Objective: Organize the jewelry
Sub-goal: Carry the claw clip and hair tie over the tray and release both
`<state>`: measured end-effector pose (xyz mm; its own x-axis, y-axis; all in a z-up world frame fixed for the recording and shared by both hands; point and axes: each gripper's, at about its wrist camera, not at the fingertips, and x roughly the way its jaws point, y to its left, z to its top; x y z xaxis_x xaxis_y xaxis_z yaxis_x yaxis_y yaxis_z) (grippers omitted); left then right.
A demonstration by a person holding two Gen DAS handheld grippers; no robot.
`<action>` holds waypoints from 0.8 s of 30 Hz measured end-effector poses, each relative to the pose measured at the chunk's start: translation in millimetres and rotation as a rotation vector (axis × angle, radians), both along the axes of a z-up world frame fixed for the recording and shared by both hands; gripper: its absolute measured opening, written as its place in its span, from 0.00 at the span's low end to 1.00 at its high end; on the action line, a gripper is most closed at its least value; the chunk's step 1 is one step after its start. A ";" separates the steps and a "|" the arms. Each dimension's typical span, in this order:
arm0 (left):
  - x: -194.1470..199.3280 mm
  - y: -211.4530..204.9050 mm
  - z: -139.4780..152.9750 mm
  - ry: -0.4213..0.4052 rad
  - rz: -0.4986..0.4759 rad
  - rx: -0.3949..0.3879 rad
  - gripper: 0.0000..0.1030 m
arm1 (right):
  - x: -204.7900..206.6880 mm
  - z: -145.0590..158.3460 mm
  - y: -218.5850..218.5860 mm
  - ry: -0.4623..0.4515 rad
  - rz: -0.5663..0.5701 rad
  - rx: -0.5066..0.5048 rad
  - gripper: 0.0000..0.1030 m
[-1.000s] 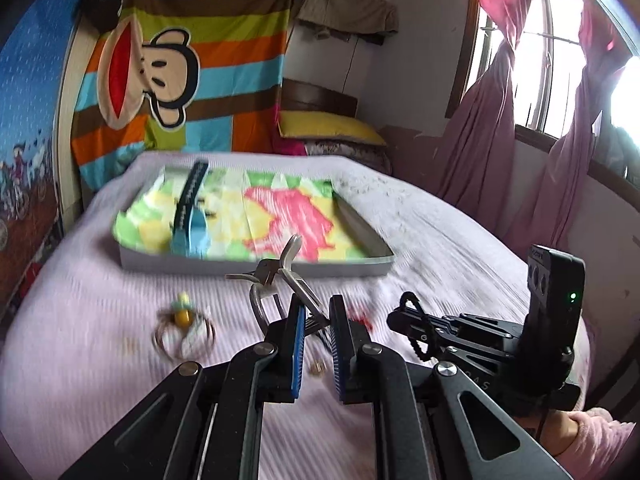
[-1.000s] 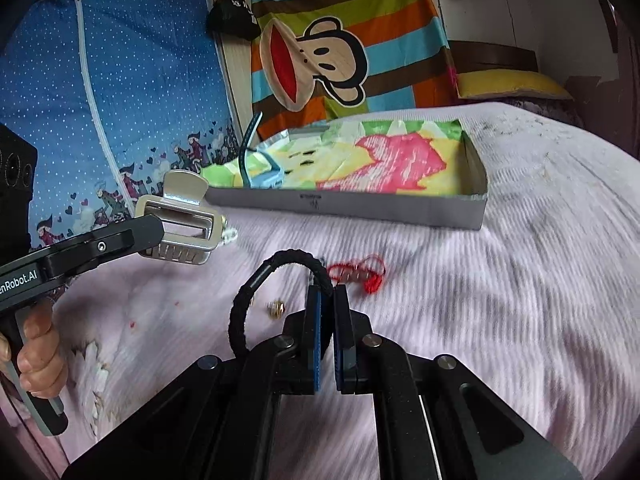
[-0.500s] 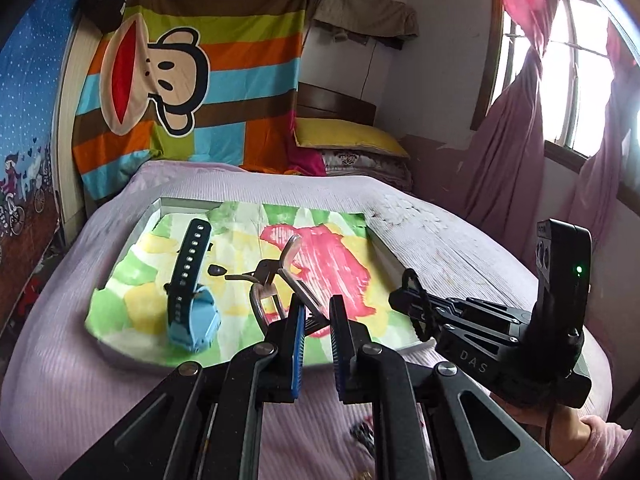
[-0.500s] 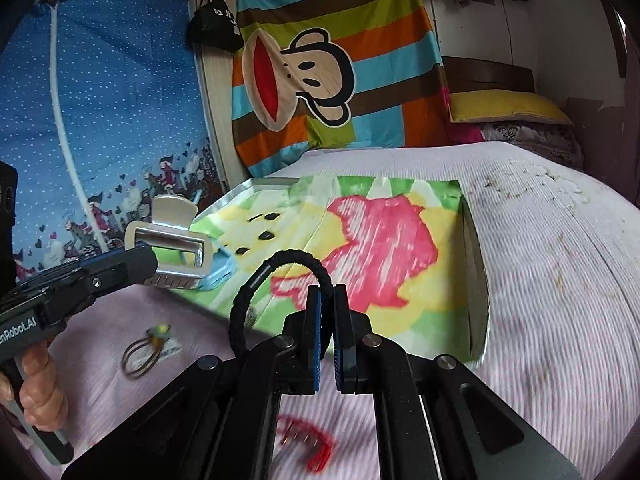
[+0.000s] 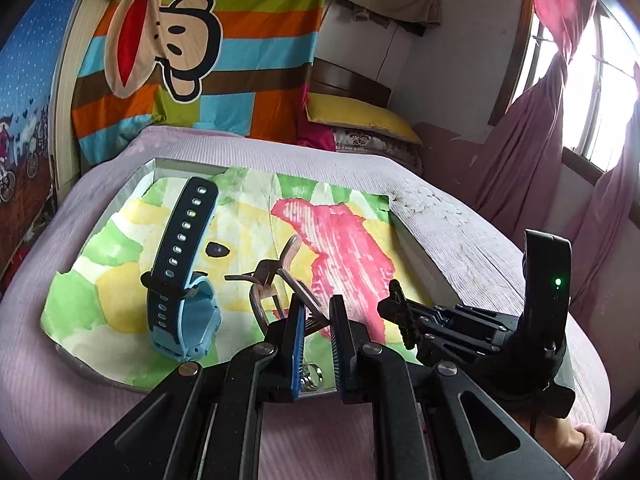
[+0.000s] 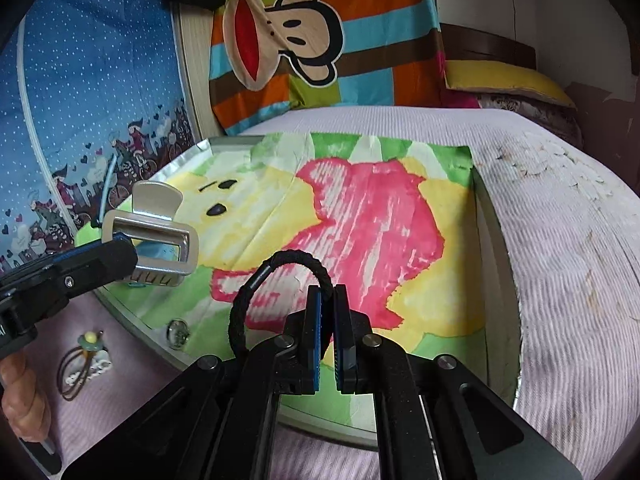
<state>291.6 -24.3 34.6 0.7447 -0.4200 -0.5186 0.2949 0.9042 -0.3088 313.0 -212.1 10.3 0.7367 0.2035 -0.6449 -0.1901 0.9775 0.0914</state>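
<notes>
A shallow grey tray [image 5: 416,252] lined with colourful painted paper lies on the pink bed; it also shows in the right wrist view [image 6: 498,280]. My left gripper [image 5: 316,320] is shut on a silver hair claw clip [image 5: 276,276], held over the tray's near part; the clip also shows in the right wrist view [image 6: 160,236]. My right gripper [image 6: 327,312] is shut on a black braided hair tie [image 6: 256,284], held over the tray. A blue watch [image 5: 180,280] lies in the tray's left part. A small silver ring [image 5: 310,376] lies by the tray's near edge.
A brown hair tie with a yellow-green bead [image 6: 82,356] lies on the bedspread left of the tray. Pillows [image 5: 356,116] and a striped monkey blanket [image 5: 192,52] stand behind the bed. Pink curtains [image 5: 532,132] hang at the right.
Both grippers have moved forward from above the bedspread to over the tray, each still holding its item. The red string and small gold piece have dropped out of view.
</notes>
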 end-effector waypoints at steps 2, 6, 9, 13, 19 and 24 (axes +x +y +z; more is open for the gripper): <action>2.2 -1.8 -1.3 0.006 0.002 0.000 0.11 | 2.4 -3.0 1.2 0.009 0.003 -0.007 0.05; 10.4 -1.7 -4.7 0.019 0.001 -0.002 0.11 | 8.9 -6.4 2.0 0.022 0.006 -0.020 0.05; 13.6 -1.5 -8.3 0.033 0.001 -0.004 0.11 | 14.5 -8.5 2.1 0.032 0.005 -0.026 0.05; 14.0 -0.9 -11.6 0.044 0.002 -0.016 0.11 | 19.3 -10.6 0.9 0.043 0.002 -0.024 0.05; 15.4 4.6 -11.5 0.072 0.008 -0.032 0.12 | 21.7 -13.0 1.5 0.053 0.006 -0.024 0.05; 15.0 10.6 -12.7 0.108 0.014 -0.025 0.13 | 22.5 -13.1 2.3 0.055 0.009 -0.030 0.05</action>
<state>306.6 -13.7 21.9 0.6910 -0.4237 -0.5856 0.2460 0.8997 -0.3606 335.5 -209.8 -2.8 0.6981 0.1894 -0.6905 -0.1939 0.9783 0.0723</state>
